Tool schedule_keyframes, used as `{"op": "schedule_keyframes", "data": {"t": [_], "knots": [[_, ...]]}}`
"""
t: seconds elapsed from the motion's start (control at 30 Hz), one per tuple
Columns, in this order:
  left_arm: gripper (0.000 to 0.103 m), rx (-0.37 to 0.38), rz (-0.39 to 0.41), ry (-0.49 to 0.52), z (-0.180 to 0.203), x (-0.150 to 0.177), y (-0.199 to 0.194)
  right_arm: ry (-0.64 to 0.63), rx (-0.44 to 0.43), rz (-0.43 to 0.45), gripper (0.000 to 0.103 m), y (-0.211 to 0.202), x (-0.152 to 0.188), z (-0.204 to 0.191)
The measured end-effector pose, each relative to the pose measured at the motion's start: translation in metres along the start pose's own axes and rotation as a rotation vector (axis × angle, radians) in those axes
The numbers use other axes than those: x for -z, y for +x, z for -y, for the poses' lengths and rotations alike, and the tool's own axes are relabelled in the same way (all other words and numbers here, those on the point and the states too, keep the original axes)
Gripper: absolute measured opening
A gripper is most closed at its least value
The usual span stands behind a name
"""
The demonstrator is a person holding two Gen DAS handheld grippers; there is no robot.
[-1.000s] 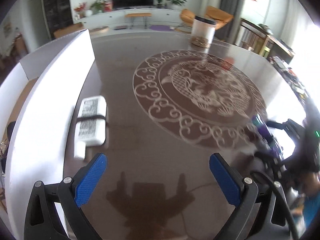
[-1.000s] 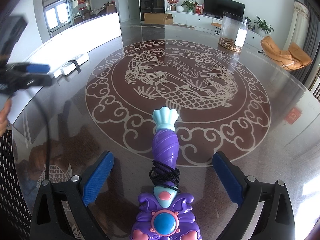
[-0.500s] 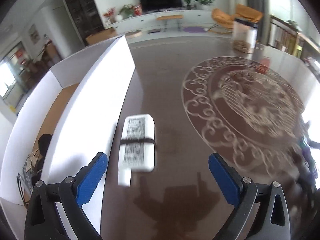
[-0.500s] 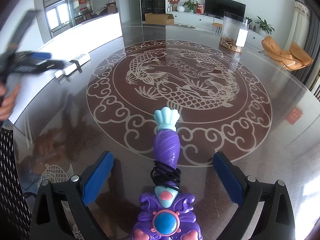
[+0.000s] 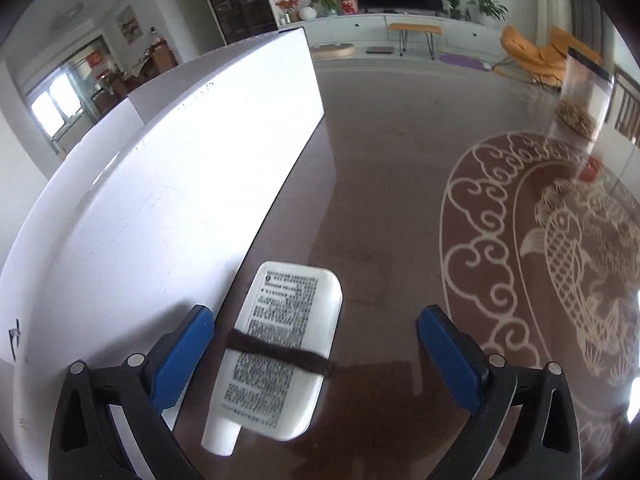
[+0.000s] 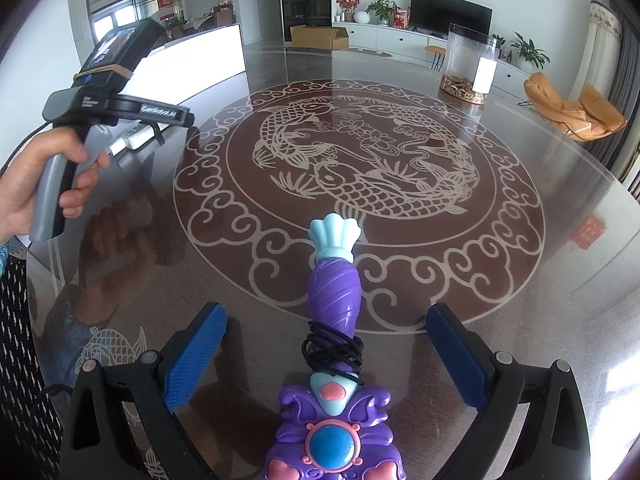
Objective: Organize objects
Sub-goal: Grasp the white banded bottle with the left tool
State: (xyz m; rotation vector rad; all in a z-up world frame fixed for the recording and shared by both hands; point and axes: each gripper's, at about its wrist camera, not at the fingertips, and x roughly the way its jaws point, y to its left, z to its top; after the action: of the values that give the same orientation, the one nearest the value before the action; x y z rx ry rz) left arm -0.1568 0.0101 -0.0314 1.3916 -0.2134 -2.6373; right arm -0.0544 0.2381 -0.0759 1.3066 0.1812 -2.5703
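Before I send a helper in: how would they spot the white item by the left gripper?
On the glass table, find the tall white board. At its foot lies the white power strip, flat, printed label up, with a dark band across it.

Your left gripper [image 5: 316,354] straddles the white power strip [image 5: 280,350]; the white wall [image 5: 160,200] crowds its left finger, while bare table [image 5: 380,200] lies open to the right.
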Motion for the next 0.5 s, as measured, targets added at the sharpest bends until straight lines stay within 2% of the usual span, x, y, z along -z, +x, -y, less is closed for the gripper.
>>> {"op": "schedule_keyframes", "data": {"t": [0.17, 0.2, 0.27, 0.3, 0.37, 0.5], "knots": [[0.103, 0.008, 0.034, -0.005, -0.002, 0.001, 0.003, 0.0, 0.001, 0.0, 0.1, 0.0, 0.0, 0.0], [0.103, 0.035, 0.027, -0.003, -0.002, 0.002, 0.006, 0.0, 0.0, 0.0, 0.1, 0.0, 0.0, 0.0], [0.103, 0.139, -0.012, -0.026, -0.008, 0.006, 0.011, 0.0, 0.0, 0.0, 0.1, 0.0, 0.0, 0.0], [0.103, 0.21, -0.045, -0.07, -0.015, 0.009, 0.014, 0.0, 0.0, 0.0, 0.1, 0.0, 0.0, 0.0], [0.103, 0.215, -0.031, -0.033, -0.013, 0.013, 0.011, -0.001, 0.001, 0.0, 0.1, -0.001, 0.0, -0.001], [0.103, 0.223, -0.034, -0.025, -0.015, 0.016, 0.01, -0.001, 0.003, 0.0, 0.1, -0.001, 0.001, -0.001]]}}
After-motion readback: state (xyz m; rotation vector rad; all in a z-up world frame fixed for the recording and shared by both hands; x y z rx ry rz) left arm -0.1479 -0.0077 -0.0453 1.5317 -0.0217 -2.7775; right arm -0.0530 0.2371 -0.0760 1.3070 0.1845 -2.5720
